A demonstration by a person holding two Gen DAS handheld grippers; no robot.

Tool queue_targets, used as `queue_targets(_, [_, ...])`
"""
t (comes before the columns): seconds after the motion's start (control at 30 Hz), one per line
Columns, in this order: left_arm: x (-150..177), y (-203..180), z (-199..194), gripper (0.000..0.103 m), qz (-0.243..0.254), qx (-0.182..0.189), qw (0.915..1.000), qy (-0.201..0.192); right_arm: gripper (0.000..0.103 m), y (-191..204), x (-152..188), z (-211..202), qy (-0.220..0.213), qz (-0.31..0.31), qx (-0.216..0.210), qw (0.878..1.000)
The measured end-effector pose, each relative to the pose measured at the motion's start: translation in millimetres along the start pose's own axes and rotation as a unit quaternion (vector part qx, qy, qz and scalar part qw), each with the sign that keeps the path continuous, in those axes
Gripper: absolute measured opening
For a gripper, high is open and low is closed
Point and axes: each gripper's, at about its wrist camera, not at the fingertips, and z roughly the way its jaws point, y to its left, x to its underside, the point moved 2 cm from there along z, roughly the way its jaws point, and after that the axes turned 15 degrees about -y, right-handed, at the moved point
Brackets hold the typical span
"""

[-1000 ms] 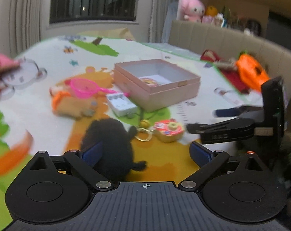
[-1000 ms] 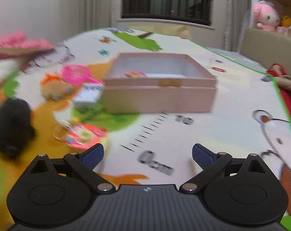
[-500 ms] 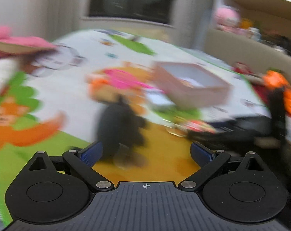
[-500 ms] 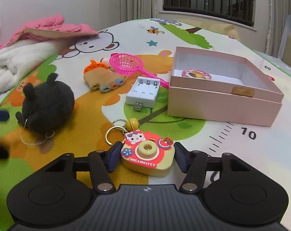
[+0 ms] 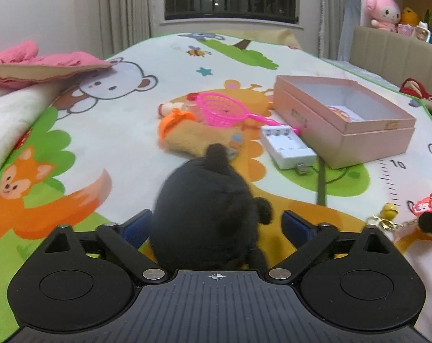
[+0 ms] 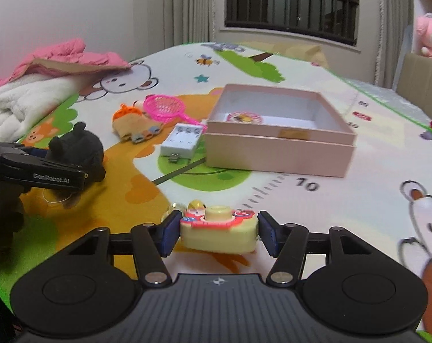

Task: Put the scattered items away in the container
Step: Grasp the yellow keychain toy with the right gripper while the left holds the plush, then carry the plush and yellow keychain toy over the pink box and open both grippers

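A pink open box (image 5: 344, 120) (image 6: 278, 140) sits on the play mat with a round pink item inside. My left gripper (image 5: 216, 225) is open around a black plush toy (image 5: 207, 208) (image 6: 75, 148) that lies between its fingers; its right pad is clear of the toy. My right gripper (image 6: 218, 231) is shut on a Hello Kitty camera keychain (image 6: 218, 228) and holds it just above the mat. A white battery charger (image 5: 287, 148) (image 6: 184, 140), a pink toy net (image 5: 224, 108) (image 6: 164, 108) and an orange-tan plush (image 5: 193, 134) (image 6: 133, 123) lie left of the box.
A white blanket with pink clothing (image 5: 30, 65) (image 6: 44, 71) lies at the mat's left edge. A sofa with plush toys (image 5: 387, 14) stands at the back right. The left gripper's body (image 6: 35, 171) shows at the left of the right wrist view.
My left gripper has moved up to the black plush, which now lies between its fingers. My right gripper has closed on the camera keychain and lifted it slightly.
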Motion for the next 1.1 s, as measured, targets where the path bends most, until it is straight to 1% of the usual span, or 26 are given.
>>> queue_targets(0.03, [-0.6, -4.2, -2.4, 0.076, 0.010, -0.004, 0.9999, -0.002, 0.058, -3.5, -0.9, -3.9, -0.003, 0.000, 0.002, 1.000])
queue_targets(0.1, [-2.6, -12.0, -7.8, 0.075, 0.023, 0.008, 0.9997, -0.002, 0.058, -8.3, -1.8, -9.9, -0.008, -0.001, 0.007, 1.000])
queue_targets(0.2, [-6.2, -25.0, -20.7, 0.074, 0.028, 0.037, 0.9989, -0.001, 0.058, -13.4, -2.3, -17.1, -0.014, -0.001, 0.015, 1.000])
queue_targets(0.3, [-8.1, -42.6, -35.2, 0.074, 0.039, 0.054, 0.9977, -0.005, 0.058, -16.9, -2.3, -26.9, -0.021, 0.002, 0.020, 1.000])
queue_targets(0.4, [-9.7, -60.8, -53.1, 0.074, 0.047, 0.082, 0.9955, -0.007, 0.058, -17.8, -2.8, -37.5, -0.028, -0.002, 0.022, 0.999])
queue_targets(0.6, [-8.5, -89.6, -76.7, 0.074, 0.064, 0.129, 0.9894, -0.011, 0.058, -21.9, -5.4, -55.3, -0.044, -0.005, 0.029, 0.999])
queue_targets(0.7, [-8.9, -97.3, -80.3, 0.074, 0.067, 0.137, 0.9882, -0.012, 0.058, -24.3, -6.7, -61.0, -0.051, -0.007, 0.030, 0.998])
queue_targets(0.9, [-12.5, -102.7, -75.7, 0.074, 0.062, 0.128, 0.9897, -0.012, 0.058, -32.2, -5.3, -57.4, -0.047, -0.006, 0.027, 0.999])
queue_targets(1.1, [-14.0, -105.4, -64.8, 0.074, 0.051, 0.123, 0.9911, -0.004, 0.058, -38.8, -7.0, -48.4, -0.040, -0.012, 0.013, 0.999])
